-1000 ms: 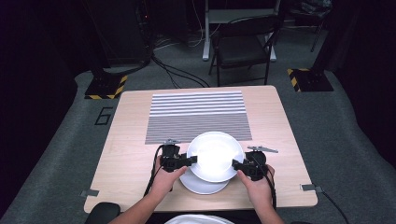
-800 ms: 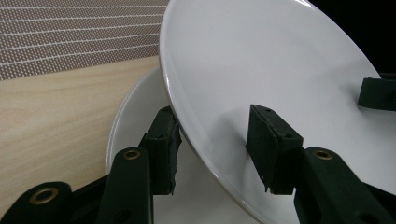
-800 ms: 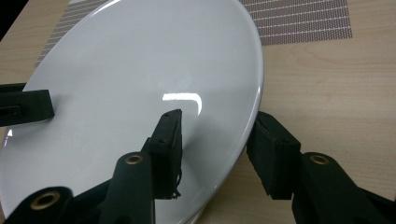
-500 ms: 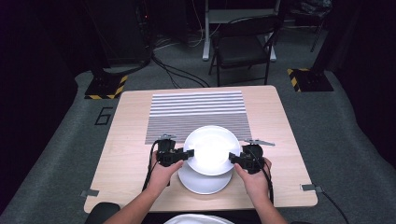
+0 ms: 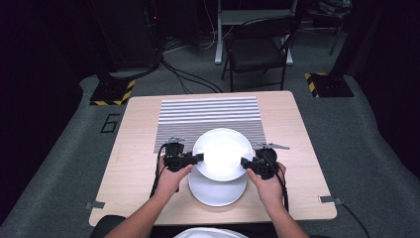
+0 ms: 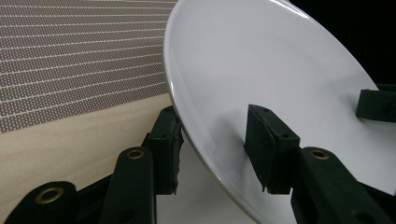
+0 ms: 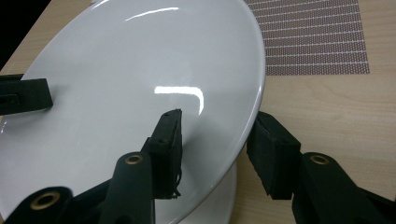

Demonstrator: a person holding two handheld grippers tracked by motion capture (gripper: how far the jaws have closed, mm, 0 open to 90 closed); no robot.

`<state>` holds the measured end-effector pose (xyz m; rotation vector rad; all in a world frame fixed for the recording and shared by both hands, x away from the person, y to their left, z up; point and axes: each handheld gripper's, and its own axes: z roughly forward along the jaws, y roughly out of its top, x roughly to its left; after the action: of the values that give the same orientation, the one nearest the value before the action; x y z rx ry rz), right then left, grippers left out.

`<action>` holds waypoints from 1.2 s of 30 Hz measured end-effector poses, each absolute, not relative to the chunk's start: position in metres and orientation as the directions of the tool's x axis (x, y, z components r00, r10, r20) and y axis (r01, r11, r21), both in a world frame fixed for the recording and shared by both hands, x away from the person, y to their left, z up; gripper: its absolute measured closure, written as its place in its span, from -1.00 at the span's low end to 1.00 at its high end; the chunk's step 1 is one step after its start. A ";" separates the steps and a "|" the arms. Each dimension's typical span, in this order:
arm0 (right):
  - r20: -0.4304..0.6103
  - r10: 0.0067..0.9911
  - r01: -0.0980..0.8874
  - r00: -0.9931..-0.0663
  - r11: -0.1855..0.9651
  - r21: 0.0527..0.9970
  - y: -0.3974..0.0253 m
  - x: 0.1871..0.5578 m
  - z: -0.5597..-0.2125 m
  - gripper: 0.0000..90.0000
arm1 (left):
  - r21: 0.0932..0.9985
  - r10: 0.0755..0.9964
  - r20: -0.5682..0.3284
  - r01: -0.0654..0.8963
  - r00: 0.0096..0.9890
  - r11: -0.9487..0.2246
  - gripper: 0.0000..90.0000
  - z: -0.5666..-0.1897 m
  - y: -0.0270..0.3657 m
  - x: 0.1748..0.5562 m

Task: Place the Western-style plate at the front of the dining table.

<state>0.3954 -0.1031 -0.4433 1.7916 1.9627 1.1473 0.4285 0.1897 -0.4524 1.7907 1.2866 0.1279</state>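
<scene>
the left claw [image 5: 198,158] is closed on the left rim of the upper white plate [image 5: 223,153]. in the left gripper view its two black jaws pinch the edge, one jaw on the plate's top face and one under the rim, with the plate wedged between them and no gap showing. the right claw [image 5: 245,162] grips the opposite rim the same way; in the right gripper view one jaw lies on the glossy upper face and the other sits below the edge, tight against it. each claw's view also shows the tip of the other claw at the far rim of the plate.

the upper white plate hangs between the two claws, above the worktop [image 5: 133,148], tilted a little in both gripper views. directly below and slightly nearer the person lies a lower white plate [image 5: 218,193], flat on the wood; the held plate covers its far part. whether the two plates touch i cannot tell.

beyond the plates lies a striped placemat [image 5: 208,116] on the far half of the worktop, and the far edge of the held plate overlaps its near border in the high view. the person's left hand [image 5: 171,178] and right hand [image 5: 270,183] come in from the near edge, each wrapped around its gripper body. past the worktop stands a folding chair [image 5: 257,49] on the grey floor.
</scene>
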 end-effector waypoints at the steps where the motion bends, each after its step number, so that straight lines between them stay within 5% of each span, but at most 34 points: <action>1: 0.318 0.923 0.730 -0.215 -0.065 0.681 -0.103 0.396 -0.443 0.23 | 0.707 0.801 -0.393 0.706 0.452 -0.051 0.24 -0.451 0.190 0.430; 36: 0.306 0.924 0.714 -0.228 -0.055 0.698 -0.100 0.428 -0.424 0.23 | 0.725 0.807 -0.381 0.687 0.451 -0.042 0.30 -0.430 0.192 0.462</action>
<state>0.4283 -0.1003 -0.4235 1.7628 1.9576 1.1570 0.4619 0.1923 -0.4302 1.7717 1.2813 0.1615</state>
